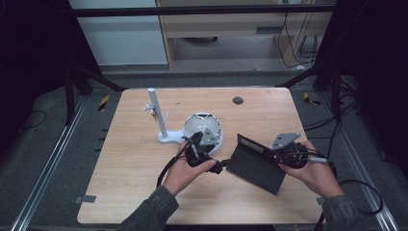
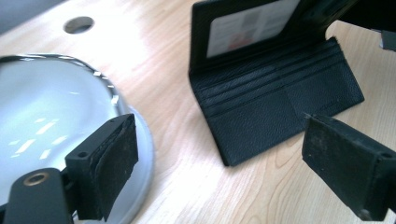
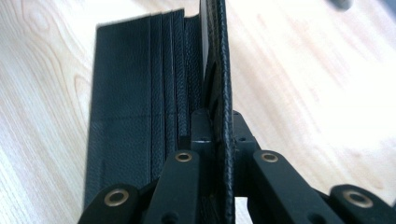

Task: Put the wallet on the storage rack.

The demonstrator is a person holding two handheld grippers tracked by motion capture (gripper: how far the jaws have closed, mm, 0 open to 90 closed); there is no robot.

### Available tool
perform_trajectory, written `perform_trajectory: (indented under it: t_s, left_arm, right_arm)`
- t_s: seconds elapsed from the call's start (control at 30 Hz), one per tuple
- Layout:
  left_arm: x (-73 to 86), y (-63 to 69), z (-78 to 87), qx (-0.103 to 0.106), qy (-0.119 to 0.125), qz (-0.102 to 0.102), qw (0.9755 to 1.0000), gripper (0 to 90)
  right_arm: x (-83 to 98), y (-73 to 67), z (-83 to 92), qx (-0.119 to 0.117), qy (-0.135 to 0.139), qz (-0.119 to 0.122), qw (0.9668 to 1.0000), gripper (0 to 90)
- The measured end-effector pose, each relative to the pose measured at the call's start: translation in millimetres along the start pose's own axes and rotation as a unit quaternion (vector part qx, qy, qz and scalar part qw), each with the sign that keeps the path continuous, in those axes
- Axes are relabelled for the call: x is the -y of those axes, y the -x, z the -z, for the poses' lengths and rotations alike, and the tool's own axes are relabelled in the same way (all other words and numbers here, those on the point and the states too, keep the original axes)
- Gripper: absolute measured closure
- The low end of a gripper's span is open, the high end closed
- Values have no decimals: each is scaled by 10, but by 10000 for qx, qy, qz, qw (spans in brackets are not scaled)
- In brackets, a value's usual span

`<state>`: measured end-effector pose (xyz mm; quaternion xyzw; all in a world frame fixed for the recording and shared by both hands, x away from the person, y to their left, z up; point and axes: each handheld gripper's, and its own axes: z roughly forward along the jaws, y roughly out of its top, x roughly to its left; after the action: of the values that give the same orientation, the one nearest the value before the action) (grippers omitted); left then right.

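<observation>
Two grippers over table (image 1: 144, 192). Right gripper (image 3: 217, 126) pinches raised flap of black wallet (image 1: 257, 163), lower half flat on wood. Left gripper (image 2: 219, 163) jaws spread, empty, beside white bowl (image 1: 202, 127). ID-window card text unreadable. White stand (image 1: 161, 122) farther back.

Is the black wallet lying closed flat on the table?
No, the wallet stands open, its card slots showing and one flap raised by the right gripper.
</observation>
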<state>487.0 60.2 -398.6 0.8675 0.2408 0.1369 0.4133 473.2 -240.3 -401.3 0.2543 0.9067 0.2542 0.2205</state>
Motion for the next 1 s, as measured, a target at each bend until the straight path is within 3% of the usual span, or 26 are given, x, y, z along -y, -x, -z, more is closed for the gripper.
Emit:
perform_trajectory:
  t_s: [0.1, 0.2, 0.43, 0.8, 1.0]
  left_arm:
    - [7, -17, 89, -170, -29, -100, 9998, 115]
    - [9, -27, 152, -202, -75, -153, 9996, 114]
    - [-7, -61, 237, -148, 47, -10, 9999, 113]
    - [-26, -51, 215, 114, 174, -31, 9998, 79]
    - [-19, -61, 206, 143, 171, -46, 9997, 76]
  right_arm:
    - [-39, 3, 92, 125, 238, 32, 9996, 848]
    - [-97, -11, 164, 219, 381, 47, 9990, 849]
    - [-238, -31, 298, 308, 604, 169, 9976, 851]
    - [-379, -6, 613, 372, 1081, 204, 9932, 851]
    - [-420, -2, 737, 368, 1350, 197, 9900, 851]
